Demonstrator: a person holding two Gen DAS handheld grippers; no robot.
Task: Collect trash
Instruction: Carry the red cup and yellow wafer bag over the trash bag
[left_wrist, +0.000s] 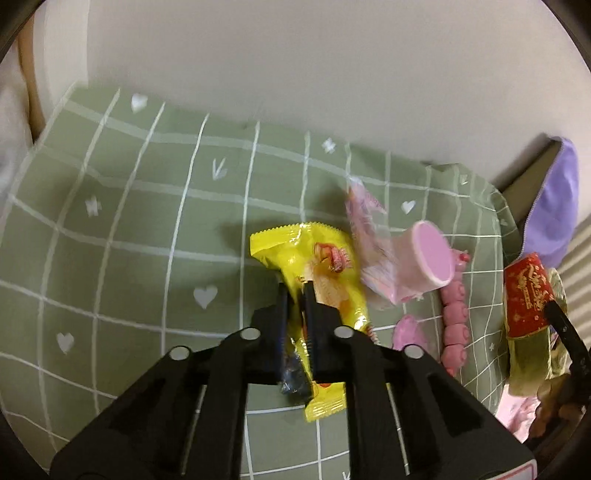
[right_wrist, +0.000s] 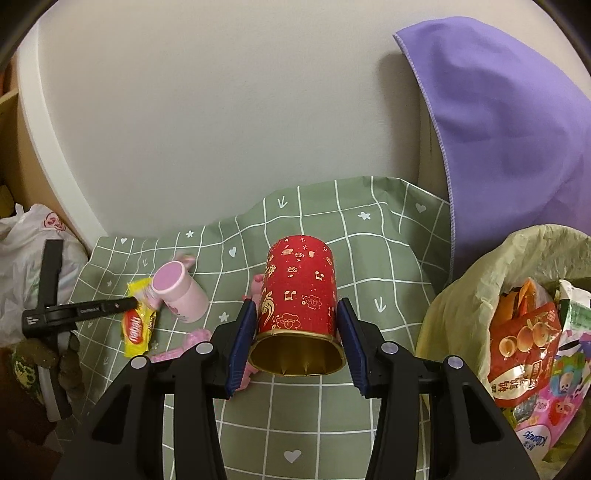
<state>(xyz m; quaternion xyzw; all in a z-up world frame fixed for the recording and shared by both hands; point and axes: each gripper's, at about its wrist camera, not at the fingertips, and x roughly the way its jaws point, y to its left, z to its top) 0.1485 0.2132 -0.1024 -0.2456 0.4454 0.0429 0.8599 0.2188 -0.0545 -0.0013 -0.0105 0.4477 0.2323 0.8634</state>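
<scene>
My left tool (left_wrist: 295, 295) is clamped on a yellow snack wrapper (left_wrist: 317, 273), its two fingers pinching the crinkled middle of the packet above the green checked tablecloth (left_wrist: 129, 221); the red logo on the wrapper is too blurred in the left wrist view to read, and in the right wrist view it looks like a short white word I cannot make out with certainty. My right tool (right_wrist: 295, 325) holds a red cylindrical tin (right_wrist: 301, 288) between its blue-padded fingers, which press on both sides of it; the tin lies on its side with its open gold mouth toward the camera and gold ornaments printed on the red. Just beyond the wrapper, toward the wall edge of the table, a pink round container (left_wrist: 424, 262) lies tipped, with a pale pink packet (left_wrist: 369, 236) beside it. At the right edge of the table stands a yellowish trash bag (right_wrist: 472, 280) holding printed snack bags, one reading "Kleenex" upside down.
</scene>
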